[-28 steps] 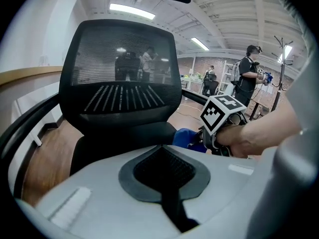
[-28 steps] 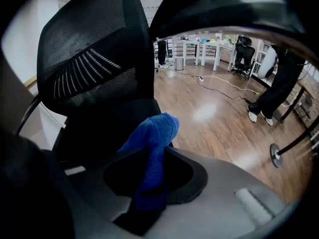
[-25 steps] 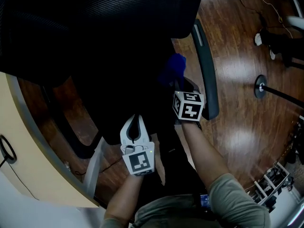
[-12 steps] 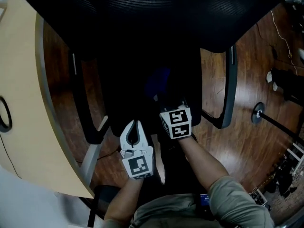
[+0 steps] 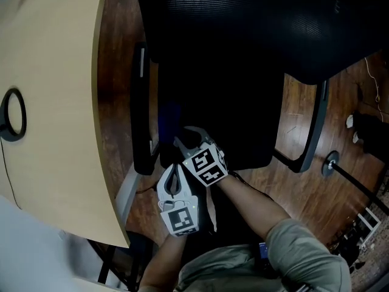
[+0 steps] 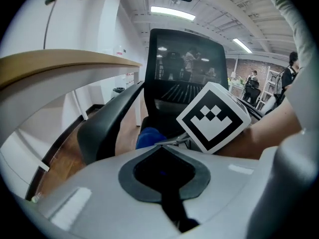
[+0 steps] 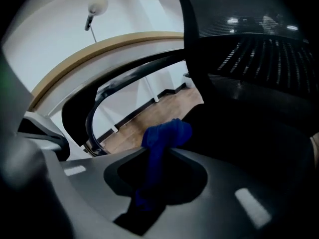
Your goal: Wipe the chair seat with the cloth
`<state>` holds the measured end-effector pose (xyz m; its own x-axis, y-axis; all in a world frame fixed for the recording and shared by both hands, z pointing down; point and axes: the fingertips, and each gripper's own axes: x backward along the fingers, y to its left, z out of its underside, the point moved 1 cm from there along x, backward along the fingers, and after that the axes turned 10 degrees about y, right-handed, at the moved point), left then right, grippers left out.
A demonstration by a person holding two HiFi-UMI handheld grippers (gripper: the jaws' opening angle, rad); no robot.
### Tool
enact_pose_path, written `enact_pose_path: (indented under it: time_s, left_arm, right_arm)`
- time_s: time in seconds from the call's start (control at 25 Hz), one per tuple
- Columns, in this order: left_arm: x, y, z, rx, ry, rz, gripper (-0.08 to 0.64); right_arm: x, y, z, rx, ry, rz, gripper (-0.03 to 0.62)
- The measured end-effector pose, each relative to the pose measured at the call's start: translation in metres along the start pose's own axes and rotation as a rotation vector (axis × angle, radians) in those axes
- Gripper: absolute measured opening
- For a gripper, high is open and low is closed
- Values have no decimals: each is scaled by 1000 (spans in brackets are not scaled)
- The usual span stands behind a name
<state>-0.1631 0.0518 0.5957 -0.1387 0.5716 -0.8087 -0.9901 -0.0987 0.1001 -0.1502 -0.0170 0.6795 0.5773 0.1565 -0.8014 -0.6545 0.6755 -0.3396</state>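
Note:
A black office chair fills the head view, its dark seat (image 5: pixel 237 126) below the mesh back (image 5: pixel 243 23). My right gripper (image 5: pixel 182 137) is shut on a blue cloth (image 5: pixel 169 118) at the seat's front left corner, close to the left armrest (image 5: pixel 140 108). In the right gripper view the cloth (image 7: pixel 167 135) bunches out past the gripper (image 7: pixel 154 156). My left gripper (image 5: pixel 174 174) hovers just behind the right one at the seat's front edge, jaws together and holding nothing. The left gripper (image 6: pixel 162 147) sees the cloth (image 6: pixel 148 137) and the right gripper's marker cube (image 6: pixel 213 116).
A beige desk (image 5: pixel 55 102) with a black ring (image 5: pixel 12 114) stands close on the left, its edge beside the left armrest. The right armrest (image 5: pixel 316 120) and a floor stand's base (image 5: pixel 331 160) lie to the right on the wooden floor (image 5: pixel 304 193).
The right gripper has swept the cloth leftward across the seat, from the right armrest side to the left armrest. The left gripper shifted slightly. The desk now fills more of the left.

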Motion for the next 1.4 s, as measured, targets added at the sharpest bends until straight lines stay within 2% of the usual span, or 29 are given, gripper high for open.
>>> enact_pose_path:
  time_s: [0.2, 0.32, 0.48, 0.68, 1.04, 1.24, 1.4]
  left_arm:
    - [-3, 22, 8, 21, 10, -38, 5]
    - [-8, 19, 5, 3, 8, -26, 5]
    - [-15, -8, -4, -48, 0, 28, 5]
    - [-29, -56, -15, -136, -3, 108, 5]
    - [-48, -159, -31, -315, -15, 280, 5]
    - [-49, -206, -33, -402, -11, 348, 5]
    - [-54, -230, -24, -431, 0, 356, 5]
  right_arm:
    - [-20, 14, 12, 33, 66, -17, 83]
    - [-16, 4, 22, 1, 70, 13, 81]
    - [7, -26, 42, -81, 64, 82, 81]
    - [51, -82, 75, -241, 34, 205, 81]
    - [154, -181, 168, -637, -19, 477, 81]
    - [196, -205, 217, -816, -45, 577, 83]
    - [201, -207, 244, -892, -47, 609, 83]
